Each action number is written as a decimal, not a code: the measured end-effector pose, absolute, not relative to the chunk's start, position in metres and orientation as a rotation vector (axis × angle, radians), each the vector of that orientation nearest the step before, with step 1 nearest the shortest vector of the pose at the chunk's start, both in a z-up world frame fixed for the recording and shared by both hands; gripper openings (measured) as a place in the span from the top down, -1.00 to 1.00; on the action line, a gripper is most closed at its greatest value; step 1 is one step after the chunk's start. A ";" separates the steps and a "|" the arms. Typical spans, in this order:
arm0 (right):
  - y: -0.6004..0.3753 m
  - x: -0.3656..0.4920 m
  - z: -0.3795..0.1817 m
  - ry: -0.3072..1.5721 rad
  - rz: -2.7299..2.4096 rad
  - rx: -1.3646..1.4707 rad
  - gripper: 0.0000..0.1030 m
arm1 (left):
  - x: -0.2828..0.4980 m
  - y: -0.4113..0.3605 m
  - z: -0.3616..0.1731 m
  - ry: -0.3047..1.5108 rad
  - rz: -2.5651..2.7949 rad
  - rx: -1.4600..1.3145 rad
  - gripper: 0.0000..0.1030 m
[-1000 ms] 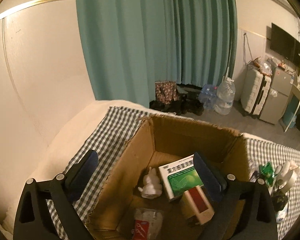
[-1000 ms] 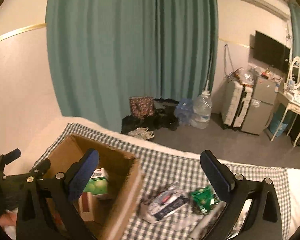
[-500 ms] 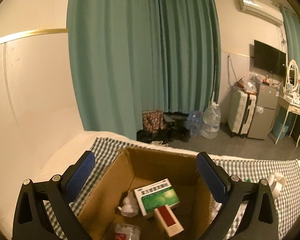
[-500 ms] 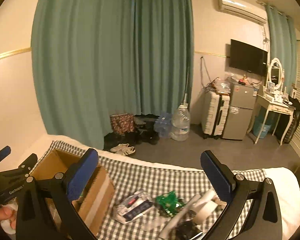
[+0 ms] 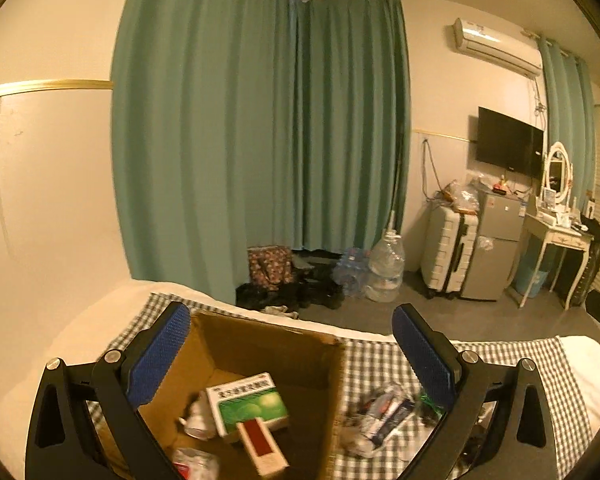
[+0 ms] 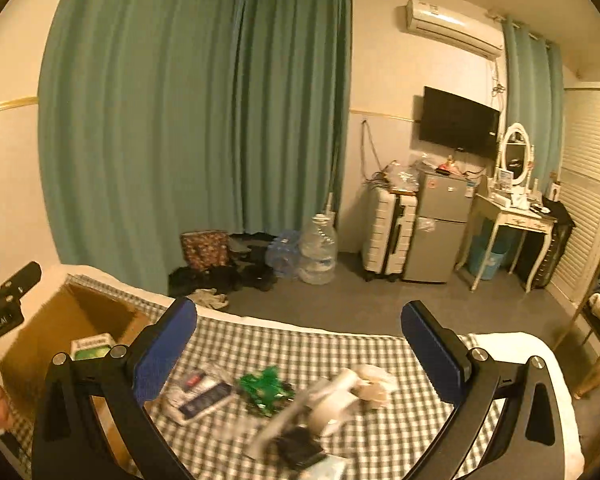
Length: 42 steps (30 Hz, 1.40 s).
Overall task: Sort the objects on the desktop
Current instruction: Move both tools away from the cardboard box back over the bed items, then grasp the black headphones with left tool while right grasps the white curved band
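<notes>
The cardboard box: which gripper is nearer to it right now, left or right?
Left. The left gripper hangs open right above the cardboard box, whereas the right gripper, also open, is off to the box's right, over the loose items on the checkered cloth.

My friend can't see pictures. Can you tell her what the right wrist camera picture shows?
An open right gripper, holding nothing, hovers over a checkered cloth strewn with small items, including a green packet. To the left sits a cardboard box with a green-and-white box inside. Behind are teal curtains.

Only partial white lettering on the left gripper (image 6: 4, 300); green box (image 5: 247, 405) print unreadable
</notes>
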State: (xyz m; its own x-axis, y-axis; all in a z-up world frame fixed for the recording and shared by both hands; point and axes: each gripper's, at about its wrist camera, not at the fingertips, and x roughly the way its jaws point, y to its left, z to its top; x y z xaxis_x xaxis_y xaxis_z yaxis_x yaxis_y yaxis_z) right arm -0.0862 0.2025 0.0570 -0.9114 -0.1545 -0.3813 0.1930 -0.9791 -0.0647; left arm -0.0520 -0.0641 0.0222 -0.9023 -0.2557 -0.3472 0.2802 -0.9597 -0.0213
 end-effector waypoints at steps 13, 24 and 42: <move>0.268 -0.093 0.042 -0.017 -2.949 0.610 -1.00 | -0.064 -0.017 0.012 0.029 -2.886 0.539 -1.00; 0.287 -0.099 0.021 -0.018 -2.963 0.639 -1.00 | -0.077 0.012 -0.008 0.000 -2.925 0.590 -1.00; 0.300 -0.126 -0.019 -0.074 -2.933 0.798 -1.00 | -0.105 0.055 -0.062 -0.059 -3.010 0.796 -1.00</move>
